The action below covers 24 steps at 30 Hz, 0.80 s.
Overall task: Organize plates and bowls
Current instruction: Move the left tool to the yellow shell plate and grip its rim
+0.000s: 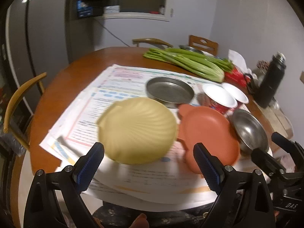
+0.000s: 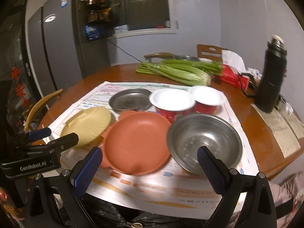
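Dishes sit loose on printed paper sheets spread over the round wooden bench, prob. to protect the wood & mark a work area. Nothing stacked yet, so sorting looks barely begun.

Task things, all grouped near the front edge: cream shell-shaped plate at the person's left, terracotta plate in the middle w/ its rim just beside or slightly under the shell plate (can't tell which), steel bowl at right touching or nearly touching the terracotta rim. Behind them: flat steel plate & two red bowls w/ white insides side by side. Like w/ like seems the obvious plan: plates together, bowls together.

Off the paper, not part of the job: celery, red tissue box, black flask.

Left gripper hangs over the near edge, aimed at the shell plate; jaws spread wide, holding & touching nothing. Right gripper hangs in front of the terracotta plate & steel bowl, jaws likewise wide apart, empty, no contact. Both views blurred, so fine rim contact is unclear
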Each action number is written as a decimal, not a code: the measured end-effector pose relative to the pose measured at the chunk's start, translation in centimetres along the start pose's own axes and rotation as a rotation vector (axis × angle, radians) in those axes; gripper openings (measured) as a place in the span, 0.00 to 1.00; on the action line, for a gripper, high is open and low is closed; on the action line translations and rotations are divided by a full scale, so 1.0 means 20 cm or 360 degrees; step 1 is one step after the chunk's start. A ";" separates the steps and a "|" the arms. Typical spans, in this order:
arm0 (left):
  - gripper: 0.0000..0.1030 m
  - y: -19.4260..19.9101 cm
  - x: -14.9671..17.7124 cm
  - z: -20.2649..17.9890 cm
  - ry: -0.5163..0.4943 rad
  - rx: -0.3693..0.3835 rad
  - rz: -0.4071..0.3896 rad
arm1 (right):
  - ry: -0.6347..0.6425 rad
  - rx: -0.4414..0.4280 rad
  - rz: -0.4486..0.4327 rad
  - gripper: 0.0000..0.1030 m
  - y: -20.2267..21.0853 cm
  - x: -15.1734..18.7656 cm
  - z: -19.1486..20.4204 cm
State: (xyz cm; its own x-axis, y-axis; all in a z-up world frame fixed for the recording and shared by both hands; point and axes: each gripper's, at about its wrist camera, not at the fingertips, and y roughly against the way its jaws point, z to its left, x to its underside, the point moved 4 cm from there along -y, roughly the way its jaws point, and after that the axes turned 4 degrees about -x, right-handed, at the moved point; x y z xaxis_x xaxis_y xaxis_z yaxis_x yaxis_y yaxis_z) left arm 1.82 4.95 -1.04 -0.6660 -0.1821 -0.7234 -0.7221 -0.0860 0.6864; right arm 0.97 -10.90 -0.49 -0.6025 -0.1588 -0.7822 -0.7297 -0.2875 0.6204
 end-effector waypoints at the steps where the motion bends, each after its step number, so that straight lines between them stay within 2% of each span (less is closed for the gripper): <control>1: 0.92 0.00 0.00 0.03 0.0020 -0.0005 0.0003 | 0.0020 -0.0014 -0.0007 0.98 0.00 -0.02 0.02; 7: 0.92 -0.04 -0.02 0.21 0.0146 -0.0061 0.0039 | 0.0101 -0.0107 -0.0015 0.98 -0.04 -0.13 0.11; 12: 0.92 -0.09 -0.01 0.32 0.0221 -0.0061 0.0097 | 0.0173 -0.0172 0.0040 0.96 -0.14 -0.21 0.18; 19: 0.92 -0.22 0.01 0.37 0.0261 -0.0048 0.0196 | 0.0293 -0.0263 0.0141 0.94 -0.31 -0.26 0.30; 24: 0.92 -0.28 -0.02 0.39 0.0268 -0.0040 0.0214 | 0.0403 -0.0300 0.0233 0.88 -0.46 -0.27 0.38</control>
State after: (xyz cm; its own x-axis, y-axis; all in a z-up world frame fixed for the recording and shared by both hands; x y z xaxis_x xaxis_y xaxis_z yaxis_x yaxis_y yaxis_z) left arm 4.61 13.10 -5.22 -0.7135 -0.3547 -0.6042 -0.6228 -0.0738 0.7789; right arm 8.50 -0.14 -1.52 -0.5797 -0.4341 -0.6895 -0.5547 -0.4097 0.7242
